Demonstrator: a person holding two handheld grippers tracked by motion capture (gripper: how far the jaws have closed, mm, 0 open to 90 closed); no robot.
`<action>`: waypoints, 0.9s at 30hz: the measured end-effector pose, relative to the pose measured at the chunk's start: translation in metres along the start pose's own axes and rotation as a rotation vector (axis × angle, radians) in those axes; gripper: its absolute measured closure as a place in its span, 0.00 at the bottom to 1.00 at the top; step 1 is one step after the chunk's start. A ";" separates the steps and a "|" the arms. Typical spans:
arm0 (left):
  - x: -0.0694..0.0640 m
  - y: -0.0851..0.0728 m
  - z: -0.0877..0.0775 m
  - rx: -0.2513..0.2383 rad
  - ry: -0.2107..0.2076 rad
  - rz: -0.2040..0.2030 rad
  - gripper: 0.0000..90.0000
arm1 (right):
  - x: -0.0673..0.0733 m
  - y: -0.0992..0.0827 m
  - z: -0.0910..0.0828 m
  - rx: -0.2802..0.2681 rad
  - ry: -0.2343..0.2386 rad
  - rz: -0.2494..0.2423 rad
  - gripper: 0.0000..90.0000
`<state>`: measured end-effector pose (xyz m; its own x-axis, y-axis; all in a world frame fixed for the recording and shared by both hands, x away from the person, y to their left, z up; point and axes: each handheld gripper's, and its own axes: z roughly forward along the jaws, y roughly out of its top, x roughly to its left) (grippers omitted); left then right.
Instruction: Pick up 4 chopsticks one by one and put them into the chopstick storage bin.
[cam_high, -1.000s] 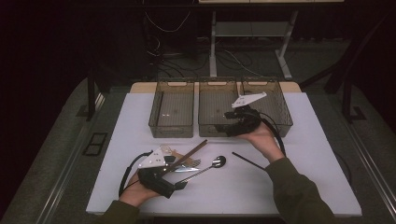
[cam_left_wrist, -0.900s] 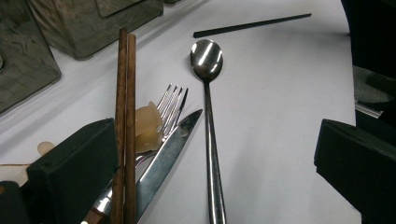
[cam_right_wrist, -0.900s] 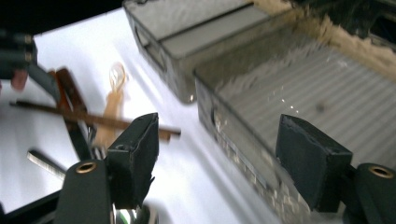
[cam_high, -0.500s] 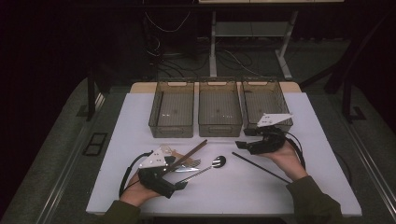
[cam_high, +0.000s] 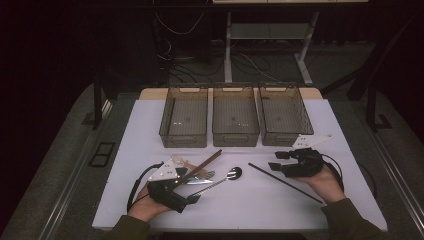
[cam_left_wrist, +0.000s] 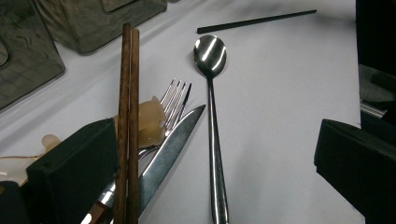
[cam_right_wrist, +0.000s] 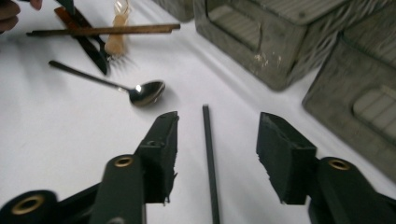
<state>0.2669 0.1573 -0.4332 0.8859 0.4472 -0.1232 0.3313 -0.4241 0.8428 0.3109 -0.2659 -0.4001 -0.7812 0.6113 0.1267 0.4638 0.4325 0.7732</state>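
Black chopstick (cam_right_wrist: 208, 158) lies flat on the white table (cam_high: 260, 200) between the half-open, just-closing jaws of the right gripper (cam_right_wrist: 217, 156), untouched, so lowering squarely and pinching near its end by the spoon (cam_right_wrist: 140, 92) should secure it; the left gripper (cam_left_wrist: 210, 163) rests wide open.

Dim room, lit table (cam_high: 260, 200), glare on spoon (cam_left_wrist: 210, 52), bg blurry.

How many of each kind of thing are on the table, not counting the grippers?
Bins: 3
Brown chopsticks: 2
Black chopstick: 1
Spoon: 1
Fork: 1
Knife: 1
Total: 9
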 end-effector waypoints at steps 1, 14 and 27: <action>0.000 0.000 0.000 -0.001 -0.002 0.002 0.00 | 0.000 -0.003 -0.001 0.007 0.006 0.004 0.56; -0.001 0.000 0.000 0.003 -0.007 0.006 0.00 | -0.003 -0.036 -0.008 0.123 0.009 -0.022 0.76; -0.003 -0.001 -0.001 0.005 -0.004 0.007 0.00 | -0.010 -0.054 -0.007 0.192 0.022 -0.024 0.89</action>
<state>0.2636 0.1567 -0.4329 0.8894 0.4411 -0.1199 0.3272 -0.4311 0.8409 0.2903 -0.2999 -0.4384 -0.8009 0.5856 0.1248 0.5146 0.5667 0.6434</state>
